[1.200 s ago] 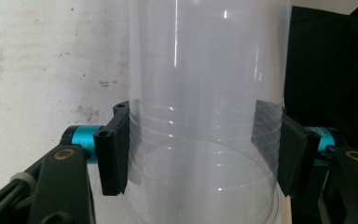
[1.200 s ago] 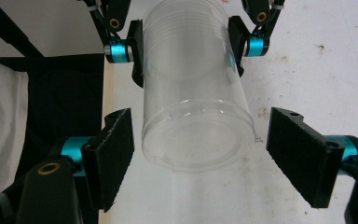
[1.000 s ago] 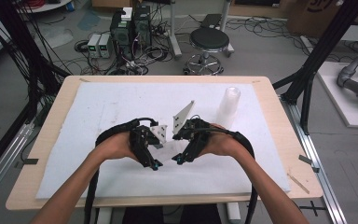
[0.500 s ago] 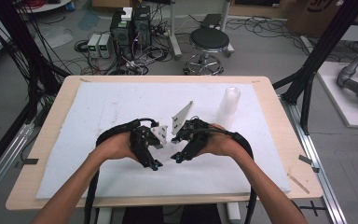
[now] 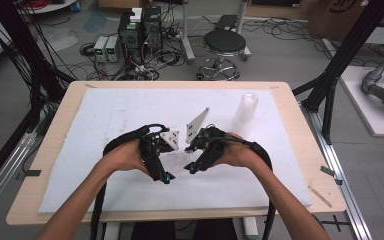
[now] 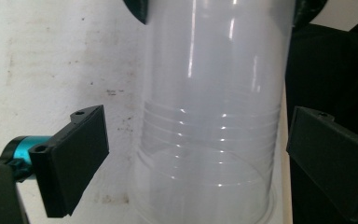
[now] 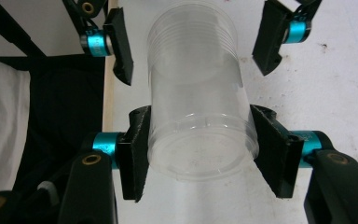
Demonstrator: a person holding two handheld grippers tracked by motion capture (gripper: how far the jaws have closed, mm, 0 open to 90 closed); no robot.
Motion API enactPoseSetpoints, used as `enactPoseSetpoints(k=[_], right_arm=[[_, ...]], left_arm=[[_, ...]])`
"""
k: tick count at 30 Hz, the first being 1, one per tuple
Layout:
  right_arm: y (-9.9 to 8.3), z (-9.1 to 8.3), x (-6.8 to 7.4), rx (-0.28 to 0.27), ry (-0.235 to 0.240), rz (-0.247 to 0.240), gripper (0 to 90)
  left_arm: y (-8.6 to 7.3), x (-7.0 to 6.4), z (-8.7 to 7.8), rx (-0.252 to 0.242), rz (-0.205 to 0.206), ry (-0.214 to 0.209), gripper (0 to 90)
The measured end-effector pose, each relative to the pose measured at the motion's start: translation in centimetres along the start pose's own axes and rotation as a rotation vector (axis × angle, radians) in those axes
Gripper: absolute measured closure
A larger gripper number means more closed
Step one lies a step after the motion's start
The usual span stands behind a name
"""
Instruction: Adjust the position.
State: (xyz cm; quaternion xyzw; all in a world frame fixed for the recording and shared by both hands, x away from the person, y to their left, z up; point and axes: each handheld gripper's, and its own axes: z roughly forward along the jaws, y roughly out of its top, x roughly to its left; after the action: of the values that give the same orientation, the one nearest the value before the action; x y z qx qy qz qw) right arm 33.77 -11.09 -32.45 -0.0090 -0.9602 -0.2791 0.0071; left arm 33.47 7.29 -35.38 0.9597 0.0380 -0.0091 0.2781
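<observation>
Ribbed clear plastic cup (image 7: pixel 198 93), cylindrical.

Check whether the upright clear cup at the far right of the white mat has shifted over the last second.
No. In the high view the upright clear cup stands at the same spot near the white mat's far right corner as before.

A light wooden table (image 5: pixel 300 150) carries a white foam mat (image 5: pixel 110 115) that covers most of its top and leaves a bare wood border on every side. The mat is smudged with dark specks. A second clear plastic cup (image 5: pixel 245 114) stands upright on the mat, beyond the right gripper's fingers (image 5: pixel 194 167), well apart from them.
</observation>
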Motion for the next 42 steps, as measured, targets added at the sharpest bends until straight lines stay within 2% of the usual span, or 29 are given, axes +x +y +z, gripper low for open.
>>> enactPoseSetpoints(k=[2,3,7,12,16,18,21,24,25,29,33,35,42], right_arm=[[-0.1,0.0,0.0,-0.006,-0.005,0.004,42.5],[-0.3,-0.1,0.0,-0.005,-0.006,0.008,42.5],[-1.2,-0.6,-0.1,-0.061,-0.02,0.019,42.7],[-3.1,-1.4,-0.1,-0.198,-0.019,0.066,42.8],[-4.7,-1.7,0.1,-0.305,-0.03,0.082,42.8],[-5.4,-1.8,0.2,-0.364,-0.041,0.089,42.9],[-6.4,-1.9,0.4,-0.464,-0.052,0.094,42.9],[-7.1,-1.7,0.5,-0.527,-0.05,0.11,42.9],[-7.4,-1.6,0.6,-0.556,-0.05,0.111,42.9],[-8.0,-1.2,0.7,-0.619,-0.049,0.116,42.9],[-8.7,-0.8,0.9,-0.684,-0.05,0.099,42.9],[-9.0,-0.7,0.9,-0.714,-0.04,0.101,42.8],[-9.7,-0.2,1.0,-0.751,-0.034,0.107,42.9]], left_arm=[[-0.1,0.0,-0.2,-0.025,-0.007,0.0,5.6],[-0.2,0.0,-0.4,-0.054,-0.017,0.006,5.6],[-1.7,0.0,-1.1,-0.219,-0.045,-0.001,5.6],[-3.8,-0.5,-1.7,-0.408,-0.064,0.045,5.7],[-5.1,-0.8,-2.0,-0.506,-0.071,0.079,5.6],[-5.7,-1.1,-2.0,-0.581,-0.081,0.08,5.6],[-6.5,-1.3,-2.0,-0.664,-0.083,0.102,5.6],[-7.2,-1.5,-1.8,-0.749,-0.087,0.122,5.6],[-7.3,-1.5,-1.8,-0.76,-0.089,0.123,5.6],[-8.0,-1.6,-1.2,-0.819,-0.103,0.12,5.6],[-8.5,-1.7,-0.4,-0.881,-0.113,0.114,5.6],[-8.6,-1.8,0.0,-0.895,-0.118,0.111,5.6],[-8.1,-1.7,0.8,-0.936,-0.124,0.073,5.6]])
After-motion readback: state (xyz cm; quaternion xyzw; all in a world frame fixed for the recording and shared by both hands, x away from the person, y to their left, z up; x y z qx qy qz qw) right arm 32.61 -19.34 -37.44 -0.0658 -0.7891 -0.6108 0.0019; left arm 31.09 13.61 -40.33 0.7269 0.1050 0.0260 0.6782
